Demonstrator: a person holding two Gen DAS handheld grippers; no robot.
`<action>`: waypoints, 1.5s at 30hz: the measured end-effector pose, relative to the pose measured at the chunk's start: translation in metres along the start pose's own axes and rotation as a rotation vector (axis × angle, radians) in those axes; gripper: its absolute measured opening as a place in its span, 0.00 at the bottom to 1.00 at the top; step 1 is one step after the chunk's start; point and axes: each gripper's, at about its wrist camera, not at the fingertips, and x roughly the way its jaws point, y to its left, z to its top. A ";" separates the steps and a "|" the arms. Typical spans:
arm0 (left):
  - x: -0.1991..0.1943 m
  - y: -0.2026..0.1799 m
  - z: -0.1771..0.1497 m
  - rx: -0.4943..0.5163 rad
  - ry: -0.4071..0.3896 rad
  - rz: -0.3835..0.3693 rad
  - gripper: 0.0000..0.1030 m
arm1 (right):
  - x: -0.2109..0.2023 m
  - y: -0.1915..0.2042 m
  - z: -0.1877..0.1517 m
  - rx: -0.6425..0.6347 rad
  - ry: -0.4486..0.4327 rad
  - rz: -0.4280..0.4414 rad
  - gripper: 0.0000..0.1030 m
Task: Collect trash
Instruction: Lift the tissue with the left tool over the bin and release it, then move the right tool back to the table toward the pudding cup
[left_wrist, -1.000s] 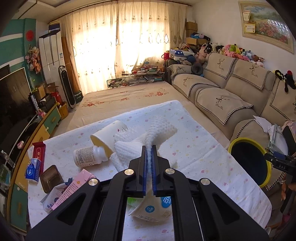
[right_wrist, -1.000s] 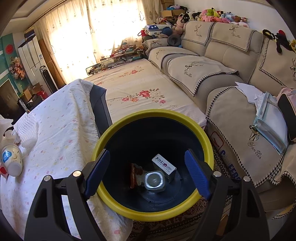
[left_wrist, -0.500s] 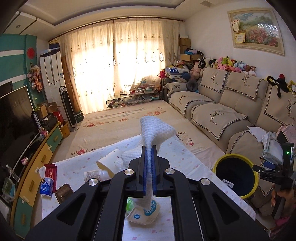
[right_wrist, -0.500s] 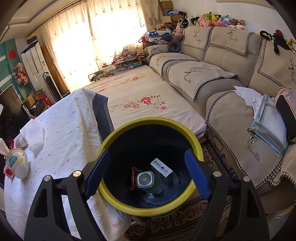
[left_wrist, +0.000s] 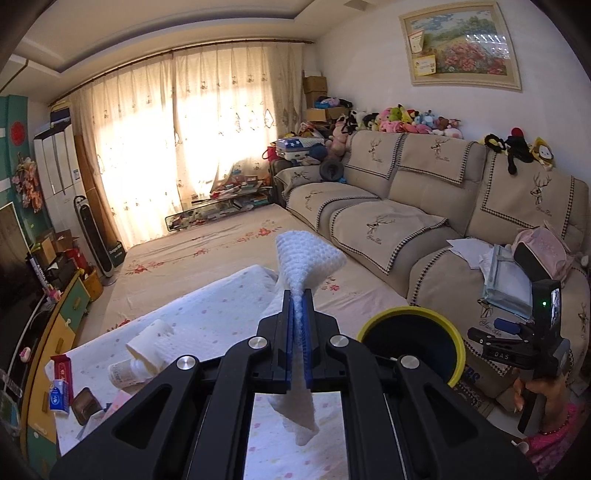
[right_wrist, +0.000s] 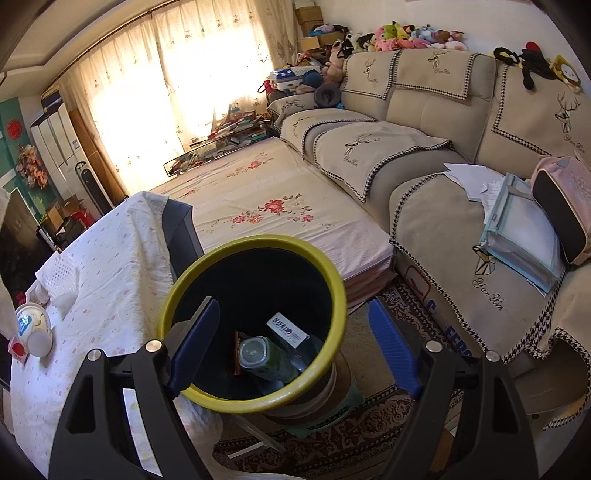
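Observation:
My left gripper (left_wrist: 298, 295) is shut on a white crumpled paper towel (left_wrist: 304, 258) and holds it in the air above the table, left of the yellow-rimmed trash bin (left_wrist: 413, 325). My right gripper (right_wrist: 291, 314) is open and empty, above the bin (right_wrist: 184, 291). Inside the bin lie a green bottle (right_wrist: 269, 358), a white box (right_wrist: 288, 326) and a dark wrapper. On the table remain a paper cup (left_wrist: 147, 345), a white bottle (left_wrist: 120, 373), a red packet (left_wrist: 61, 367), a blue tissue pack (left_wrist: 59, 395) and a white tub (right_wrist: 33, 326).
The table (left_wrist: 207, 317) has a white dotted cloth. A beige sofa (left_wrist: 424, 206) with papers and a pink bag stands to the right. A floral mat (right_wrist: 258, 184) covers the floor beyond. A TV cabinet (left_wrist: 44, 332) is at the left.
My left gripper has lifted the paper towel off the table and moved it right toward the bin. My right gripper has risen and pulled back from the bin, still open.

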 end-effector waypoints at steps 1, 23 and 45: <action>0.007 -0.009 0.000 0.006 0.009 -0.018 0.05 | -0.001 -0.004 0.000 0.005 -0.002 -0.001 0.77; 0.199 -0.145 -0.023 0.071 0.216 -0.178 0.47 | 0.017 -0.053 -0.007 0.075 0.033 -0.001 0.78; 0.102 -0.006 -0.061 -0.125 0.136 -0.082 0.67 | 0.026 0.010 -0.012 -0.054 0.081 0.029 0.79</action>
